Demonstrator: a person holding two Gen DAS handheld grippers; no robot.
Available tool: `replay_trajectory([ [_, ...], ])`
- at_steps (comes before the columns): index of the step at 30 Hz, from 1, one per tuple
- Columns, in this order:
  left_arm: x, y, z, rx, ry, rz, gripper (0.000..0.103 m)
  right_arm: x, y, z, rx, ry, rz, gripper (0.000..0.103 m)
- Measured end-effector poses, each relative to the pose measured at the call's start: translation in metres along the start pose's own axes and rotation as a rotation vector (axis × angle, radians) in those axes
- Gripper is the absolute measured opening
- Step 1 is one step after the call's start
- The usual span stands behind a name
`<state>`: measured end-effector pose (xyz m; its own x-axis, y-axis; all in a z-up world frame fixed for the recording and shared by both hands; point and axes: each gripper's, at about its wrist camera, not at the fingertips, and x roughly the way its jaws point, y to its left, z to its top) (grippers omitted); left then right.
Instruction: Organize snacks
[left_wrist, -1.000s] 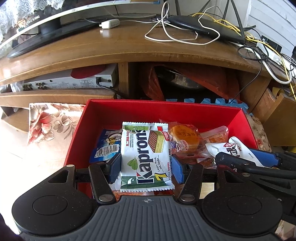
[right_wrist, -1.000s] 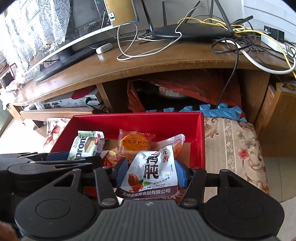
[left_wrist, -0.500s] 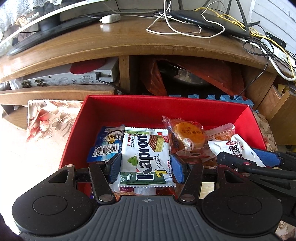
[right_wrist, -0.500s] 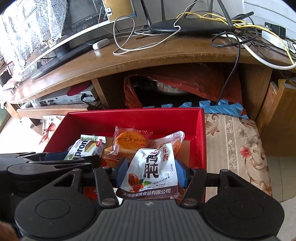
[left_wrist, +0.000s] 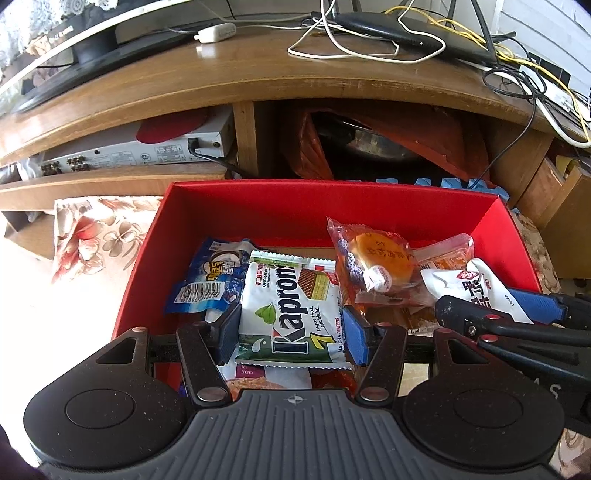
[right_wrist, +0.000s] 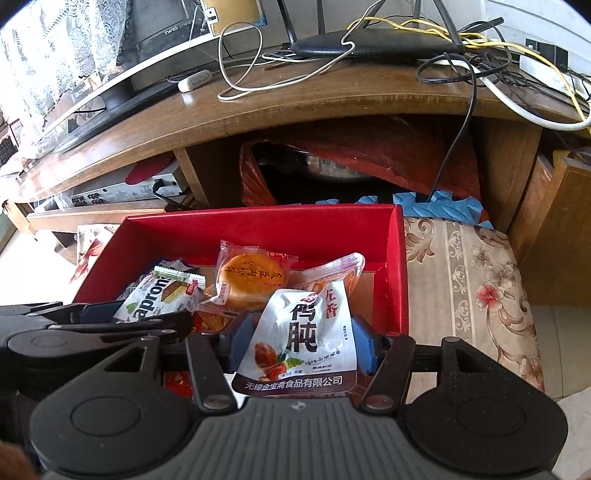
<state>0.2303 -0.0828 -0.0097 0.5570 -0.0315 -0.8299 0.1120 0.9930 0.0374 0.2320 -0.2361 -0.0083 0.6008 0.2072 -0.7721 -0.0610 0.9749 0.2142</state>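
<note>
Snacks over red box (left_wrist: 207, 229), one packet per gripper.
Left gripper (left_wrist: 291, 328): jaws clenched on Kaprons wafer packet (left_wrist: 291, 306), above box's near-left corner. Right gripper (right_wrist: 303, 343): jaws clenched on white nut pouch (right_wrist: 303, 332), near its right wall. Judgement: lower each flat into a bare patch, release separately, avoid crushing mooncake (left_wrist: 380, 258) between.

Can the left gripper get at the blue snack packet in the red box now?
Probably not: the left gripper is shut on the Kaprons wafer pack, which partly covers the blue packet in the red box.
</note>
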Motion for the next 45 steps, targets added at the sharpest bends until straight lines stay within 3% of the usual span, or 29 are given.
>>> replay_trajectory([
  [14, -0.012, 0.001, -0.006, 0.009, -0.014, 0.002, 0.067, -0.009, 0.002, -0.005, 0.0, 0.009, -0.016, 0.057],
  [19, -0.019, 0.005, -0.007, -0.006, -0.026, -0.001, 0.076, -0.018, 0.004, -0.006, 0.005, -0.006, -0.006, 0.057],
  [26, -0.029, 0.006, -0.011, 0.0, -0.042, 0.0, 0.079, -0.03, 0.006, -0.009, 0.007, -0.011, -0.002, 0.058],
  [45, -0.074, 0.017, -0.04, -0.038, -0.066, -0.037, 0.088, -0.078, 0.012, -0.039, 0.022, -0.036, 0.029, 0.068],
])
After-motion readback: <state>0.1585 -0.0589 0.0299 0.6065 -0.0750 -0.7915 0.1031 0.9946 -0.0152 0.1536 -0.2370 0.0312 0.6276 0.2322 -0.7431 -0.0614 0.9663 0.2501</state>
